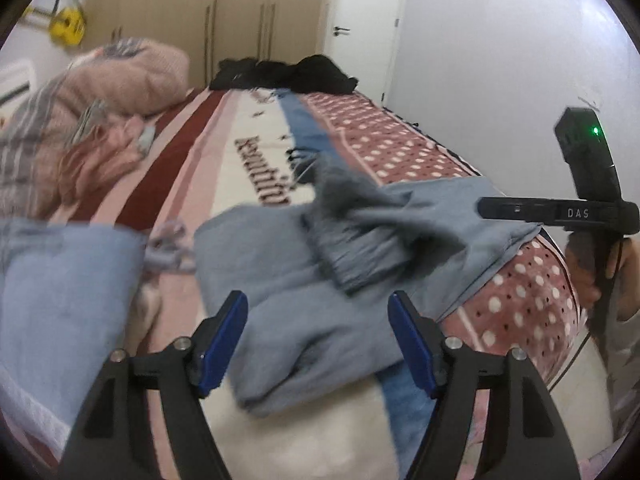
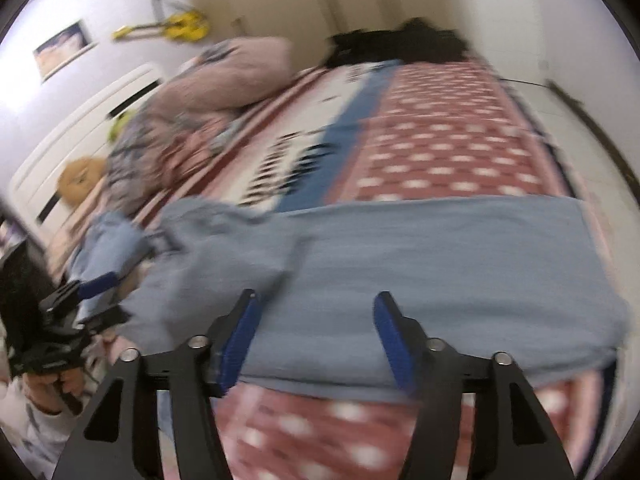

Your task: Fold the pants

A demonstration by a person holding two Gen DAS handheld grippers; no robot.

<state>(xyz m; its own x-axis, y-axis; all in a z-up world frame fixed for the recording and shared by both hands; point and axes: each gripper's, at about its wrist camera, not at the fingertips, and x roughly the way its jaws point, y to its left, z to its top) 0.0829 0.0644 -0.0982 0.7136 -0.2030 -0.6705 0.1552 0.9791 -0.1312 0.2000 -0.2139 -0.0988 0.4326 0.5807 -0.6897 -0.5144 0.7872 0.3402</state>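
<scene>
Both your left gripper (image 1: 318,344) and right gripper (image 2: 314,338) hang spread, empty, above the rumpled grey-blue fleece pants (image 1: 320,320), so you can pick corners.

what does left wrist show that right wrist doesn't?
Left wrist only: a white door, beige wardrobe doors, the right tool's handle seen from the side, and a darker grey ribbed piece on the pants.

Right wrist only: a wall picture, a plush toy, and the left tool seen from the side.

Both: grey-blue pants on the patterned bed cover, black clothes, yellow guitar, open tools.
</scene>
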